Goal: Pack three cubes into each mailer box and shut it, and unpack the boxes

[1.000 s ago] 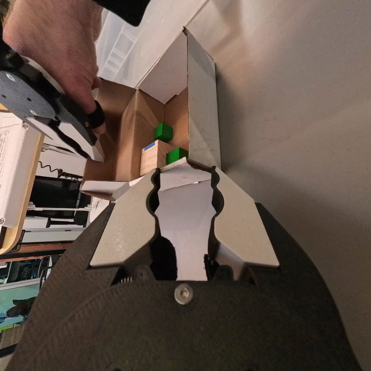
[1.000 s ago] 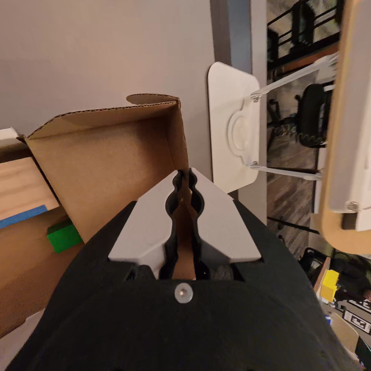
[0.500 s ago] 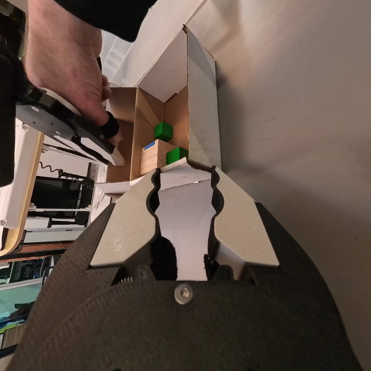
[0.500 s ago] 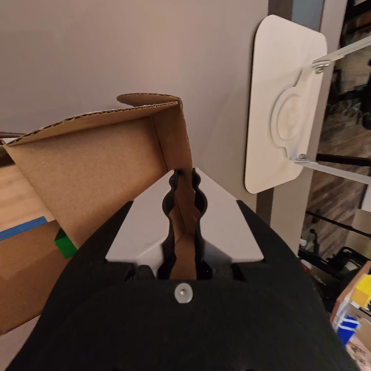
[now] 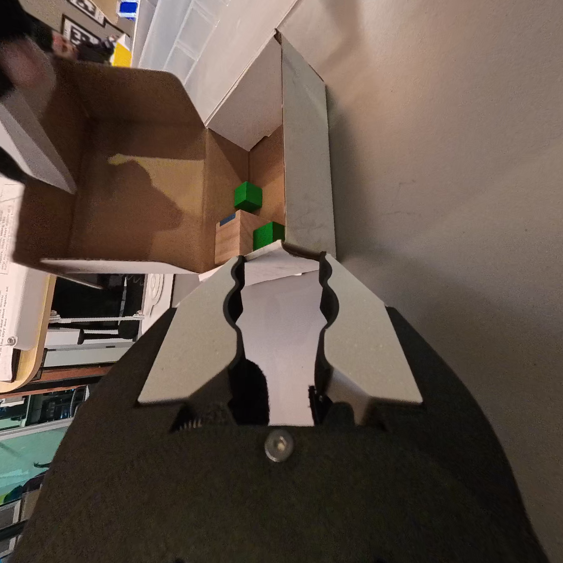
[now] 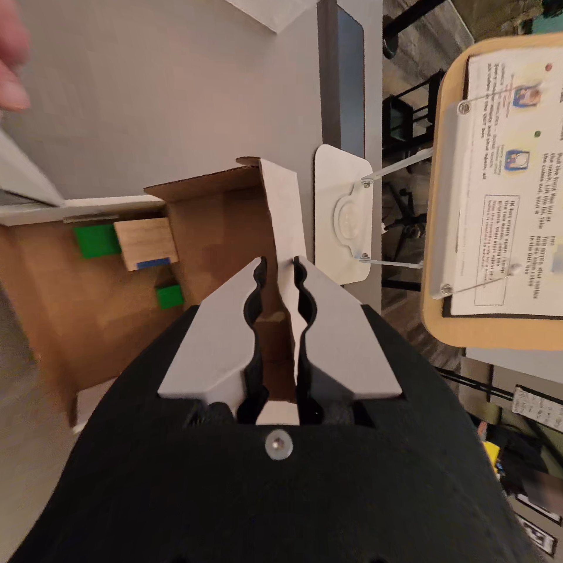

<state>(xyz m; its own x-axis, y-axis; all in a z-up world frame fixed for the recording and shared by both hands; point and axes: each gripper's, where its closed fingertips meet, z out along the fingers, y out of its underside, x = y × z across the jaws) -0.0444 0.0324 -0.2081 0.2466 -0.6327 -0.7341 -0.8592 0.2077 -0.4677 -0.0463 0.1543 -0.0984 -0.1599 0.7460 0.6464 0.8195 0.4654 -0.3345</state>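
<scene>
An open mailer box [image 5: 304, 170], white outside and brown inside, lies on the grey table. Inside it are two green cubes [image 5: 248, 196] [image 5: 268, 234] and a wooden cube with a blue mark [image 5: 231, 240]. My left gripper [image 5: 281, 262] is open, its jaws either side of the box's white end flap [image 5: 277, 304]. The lid [image 5: 122, 182] is swung wide open. My right gripper [image 6: 278, 262] has its jaws slightly apart around the lid's side flap [image 6: 283, 219]. The right wrist view also shows the green cubes [image 6: 96, 240] [image 6: 169, 297] and the wooden cube [image 6: 146, 243].
A wood-rimmed board with a printed sheet [image 6: 502, 182] stands on a white base plate [image 6: 341, 219] just past the lid. A clear plastic bin [image 5: 182, 61] lies behind the box. A person's hand [image 6: 12, 61] shows at the upper left. The grey table [image 5: 441, 213] extends right.
My right gripper has swung the lid outward, from half raised to wide open, and its jaws have widened on the flap. My left gripper has stayed in place.
</scene>
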